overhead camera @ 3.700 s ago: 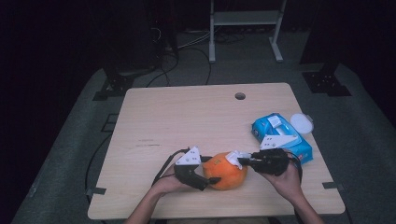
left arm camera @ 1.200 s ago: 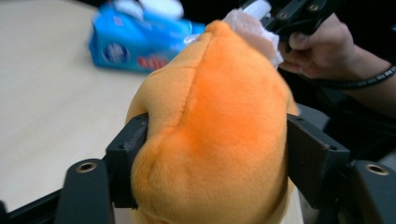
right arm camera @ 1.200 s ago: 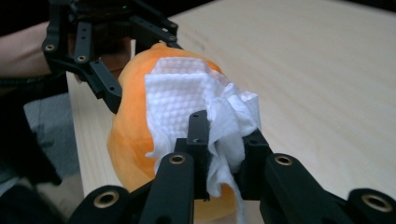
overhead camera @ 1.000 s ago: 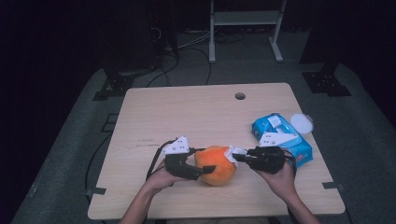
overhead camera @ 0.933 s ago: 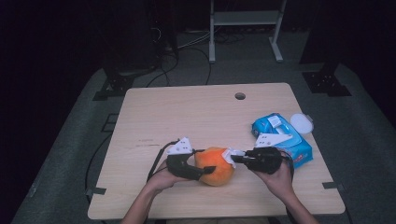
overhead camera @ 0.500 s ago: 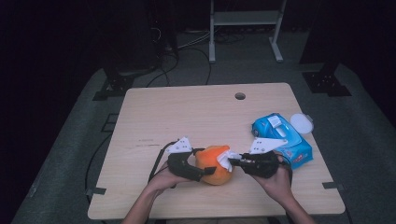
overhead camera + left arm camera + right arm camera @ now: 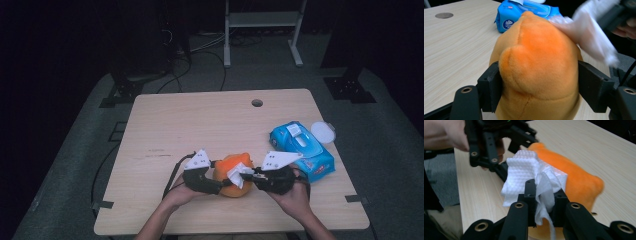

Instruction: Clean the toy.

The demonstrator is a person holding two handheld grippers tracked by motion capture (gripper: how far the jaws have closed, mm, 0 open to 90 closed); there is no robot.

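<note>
Two claws: left claw clamped around orange plush toy, right claw pinched on white wipe.

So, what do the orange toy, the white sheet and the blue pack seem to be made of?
Orange toy: seemingly plush fabric, matt and fuzzy, with a stitched seam low down.
White sheet: probably a nonwoven wipe or tissue; embossed dots, limp folds.
Blue pack: likely glossy plastic film, printed, with a lighter flap on top.
</note>
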